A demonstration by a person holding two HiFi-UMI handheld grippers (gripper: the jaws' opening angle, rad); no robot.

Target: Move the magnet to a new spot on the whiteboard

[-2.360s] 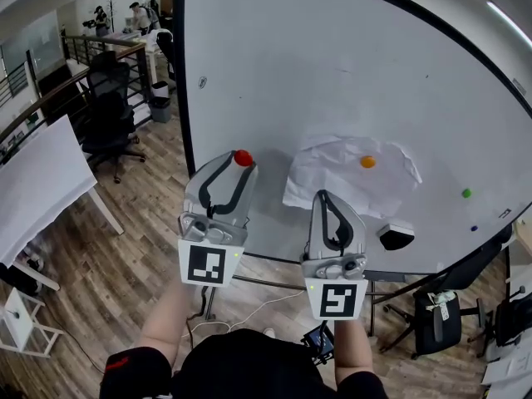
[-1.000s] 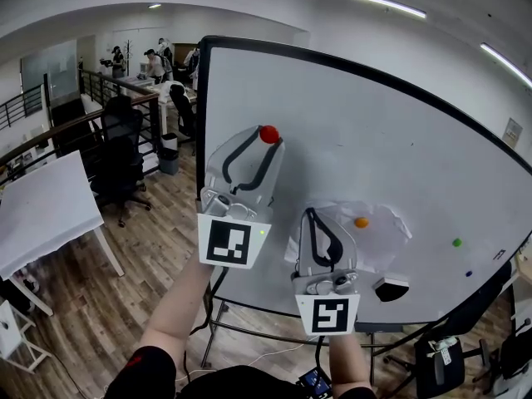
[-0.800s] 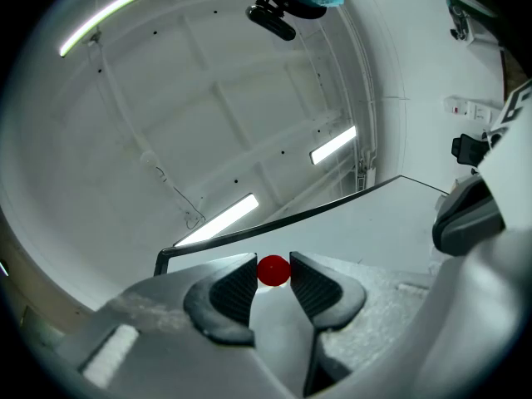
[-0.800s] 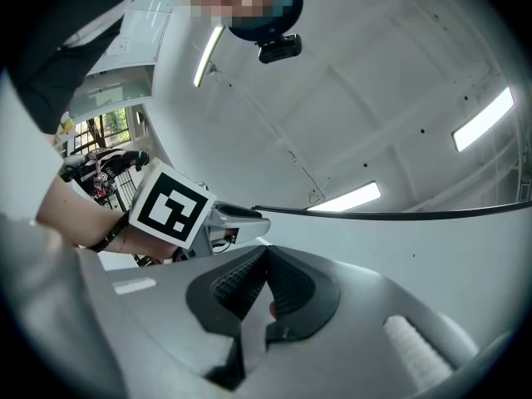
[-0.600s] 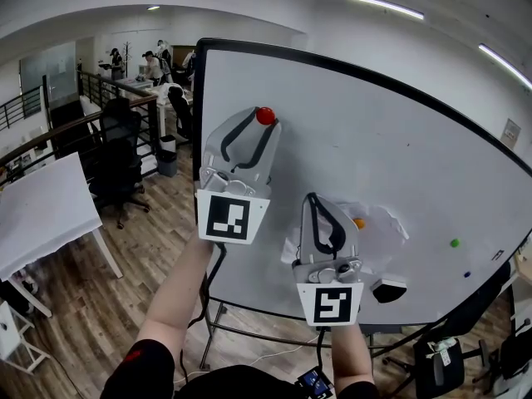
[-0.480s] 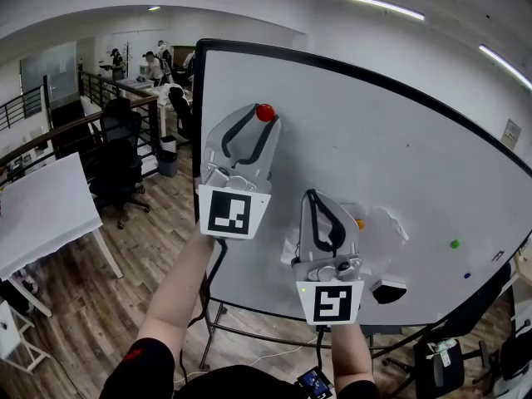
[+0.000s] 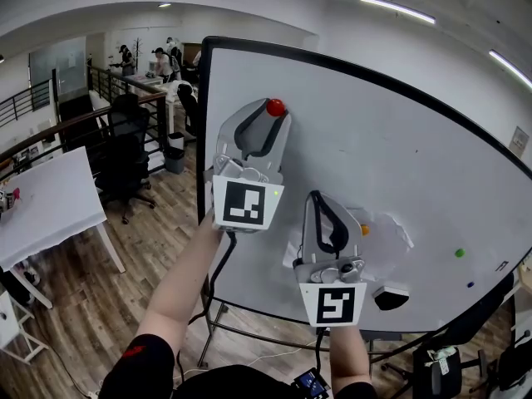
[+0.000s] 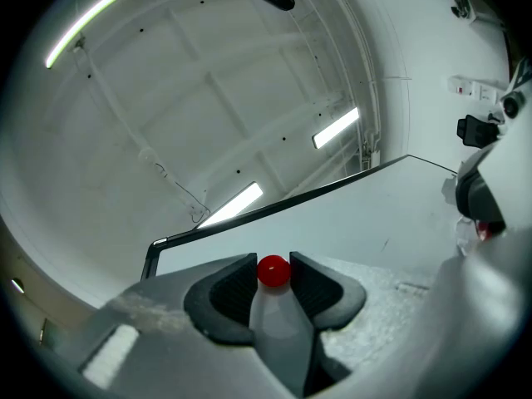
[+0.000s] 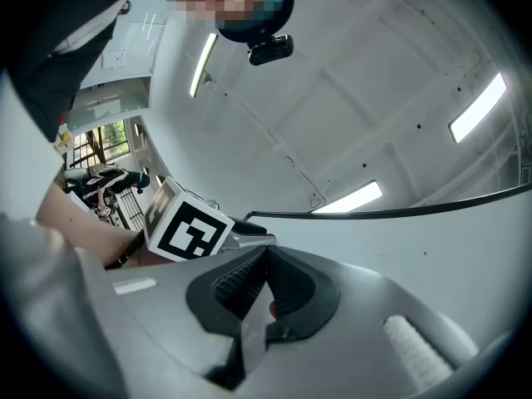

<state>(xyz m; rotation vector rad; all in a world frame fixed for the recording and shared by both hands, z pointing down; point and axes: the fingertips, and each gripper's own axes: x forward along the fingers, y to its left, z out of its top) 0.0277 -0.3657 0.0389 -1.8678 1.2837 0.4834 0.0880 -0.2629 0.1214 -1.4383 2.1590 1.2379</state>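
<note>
left hand-held gripper (image 7: 273, 112) — clamps red magnet (image 8: 273, 270) | nearer whiteboard (image 7: 391, 131) top than before

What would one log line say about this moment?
left gripper: jaws shut on magnet | right gripper: jaws shut, empty | magnet: red, before whiteboard, upper left

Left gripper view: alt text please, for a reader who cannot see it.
The left gripper clamps a small red magnet between its dark jaw tips. Beyond it stands the black-framed whiteboard, with a white ceiling and strip lights above.
</note>
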